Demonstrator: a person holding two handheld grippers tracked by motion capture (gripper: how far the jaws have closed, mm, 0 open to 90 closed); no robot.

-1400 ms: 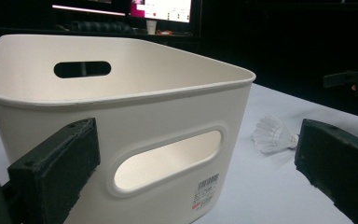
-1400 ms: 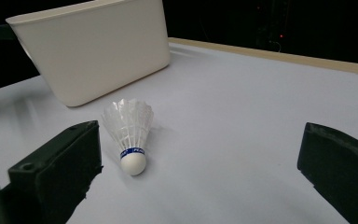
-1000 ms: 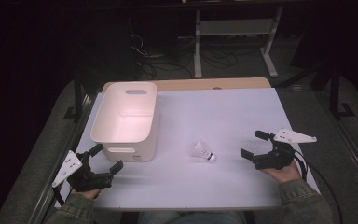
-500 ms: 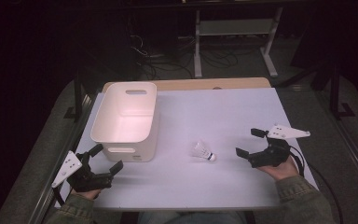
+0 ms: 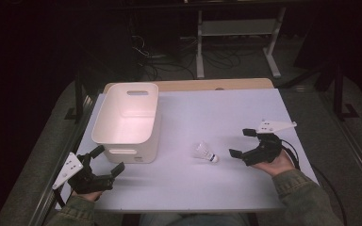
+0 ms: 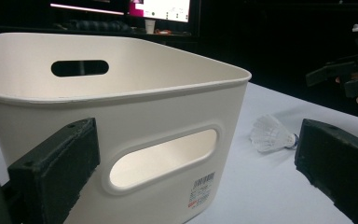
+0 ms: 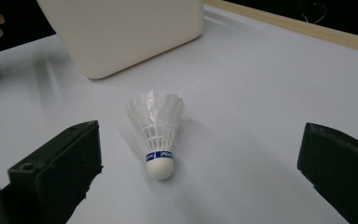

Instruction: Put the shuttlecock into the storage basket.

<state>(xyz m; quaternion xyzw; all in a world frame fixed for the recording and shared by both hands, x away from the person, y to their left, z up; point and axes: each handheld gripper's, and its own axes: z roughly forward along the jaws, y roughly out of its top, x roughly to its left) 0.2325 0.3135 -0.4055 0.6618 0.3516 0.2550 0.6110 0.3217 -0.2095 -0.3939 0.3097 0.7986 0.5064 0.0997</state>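
In the high view, a white bin (image 5: 127,120) is seen at the far left of the table (image 5: 226,108), with a shuttlecock (image 5: 206,152) lying on its side near the middle, to the right of the bin and apart from it. The right gripper (image 5: 243,143) is held just right of the shuttlecock with its 2 jaws apart, apparently lined up for a grasp. The left gripper (image 5: 107,161) is held at the near left corner, jaws apart, clear of the bin's near wall.

In the left gripper view, the bin's handle slot is framed between the 2 spread jaws, and the shuttlecock (image 6: 271,134) is seen to the right.

In the right gripper view, the shuttlecock (image 7: 157,128) is centred between the open jaws, cork end nearest the camera, untouched; closing on the cork or lower skirt is judged least likely to crush the feathers.
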